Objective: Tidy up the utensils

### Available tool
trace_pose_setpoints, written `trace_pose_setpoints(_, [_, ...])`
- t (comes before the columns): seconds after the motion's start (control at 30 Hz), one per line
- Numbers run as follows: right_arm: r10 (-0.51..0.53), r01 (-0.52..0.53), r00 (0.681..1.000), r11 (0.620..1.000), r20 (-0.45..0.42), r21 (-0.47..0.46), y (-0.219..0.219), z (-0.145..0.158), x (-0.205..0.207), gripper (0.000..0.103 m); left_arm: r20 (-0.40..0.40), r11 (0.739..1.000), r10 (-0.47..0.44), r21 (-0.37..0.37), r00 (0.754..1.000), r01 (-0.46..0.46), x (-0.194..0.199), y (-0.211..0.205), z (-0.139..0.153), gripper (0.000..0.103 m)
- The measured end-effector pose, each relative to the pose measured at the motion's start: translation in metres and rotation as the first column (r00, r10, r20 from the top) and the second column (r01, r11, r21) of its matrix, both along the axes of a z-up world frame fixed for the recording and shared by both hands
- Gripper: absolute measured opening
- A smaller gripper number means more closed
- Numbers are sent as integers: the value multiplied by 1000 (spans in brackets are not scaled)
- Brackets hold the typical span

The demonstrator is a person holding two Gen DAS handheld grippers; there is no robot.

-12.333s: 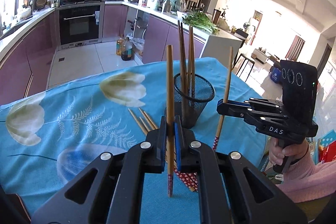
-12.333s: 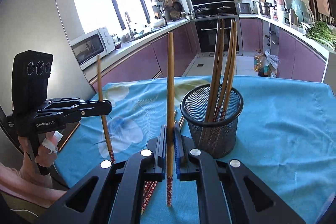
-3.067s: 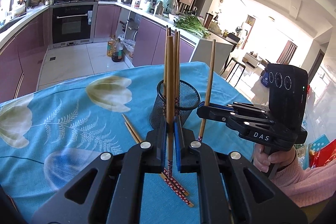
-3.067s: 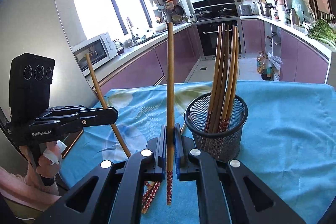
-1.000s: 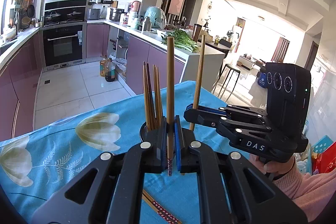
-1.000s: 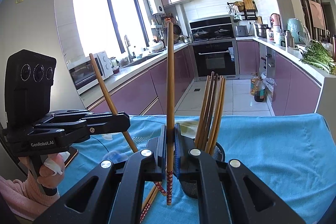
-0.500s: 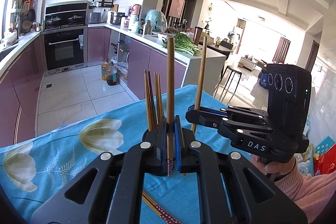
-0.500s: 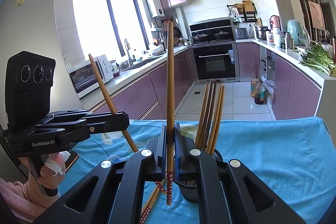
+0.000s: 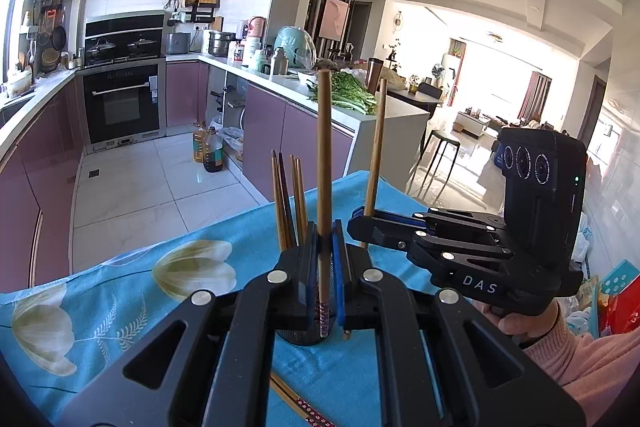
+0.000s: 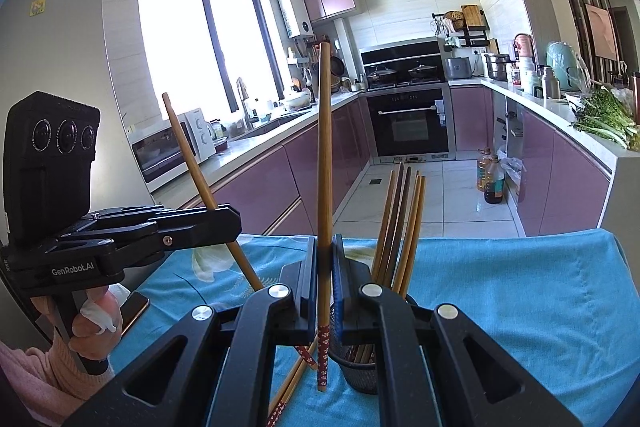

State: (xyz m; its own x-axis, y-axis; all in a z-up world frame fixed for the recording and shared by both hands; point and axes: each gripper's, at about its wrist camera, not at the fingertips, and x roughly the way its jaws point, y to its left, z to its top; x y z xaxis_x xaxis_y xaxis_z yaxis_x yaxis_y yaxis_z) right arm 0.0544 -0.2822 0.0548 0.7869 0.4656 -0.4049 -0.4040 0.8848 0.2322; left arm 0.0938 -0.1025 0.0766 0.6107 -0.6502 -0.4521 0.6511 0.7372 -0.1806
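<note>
Gripping one upright chopstick (image 9: pixel 323 187) apiece, the left tongs (image 9: pixel 323 267) and the right tongs (image 10: pixel 325 275) are each clamped on a wooden stick, the right one's chopstick (image 10: pixel 325 167) showing a red patterned end below the pads. Just beyond both stands the black mesh holder (image 10: pixel 356 367) with several chopsticks (image 10: pixel 400 227) upright inside, on the blue flowered cloth (image 10: pixel 520 287) covering the bench, and loose chopsticks (image 10: pixel 288 387) lie beside it.

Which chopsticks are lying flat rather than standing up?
The loose chopsticks on the blue cloth, left of the mesh cup. The others stand in the cup or in the claws.
</note>
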Motion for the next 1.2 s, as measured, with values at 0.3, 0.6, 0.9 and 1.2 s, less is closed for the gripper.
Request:
trace_pose_setpoints(0.3, [-6,6,1000,1000,9,3,0,2,3,6,11,1000,5,-1,1000,-5,5,-1,3,7])
trace_pose_setpoints(0.6, [-12,12,1000,1000,22,4,2,3,1,6,21,1000,11,-5,1000,-11,10,-4,6,7])
trace_pose_setpoints(0.9, [-19,19,999,1000,30,7,2,5,-2,6,29,1000,15,-9,999,-15,9,-5,4,7])
trace_pose_setpoints(1.2, [-27,26,999,1000,33,9,3,7,-1,6,29,1000,21,-14,999,-21,12,-6,4,7])
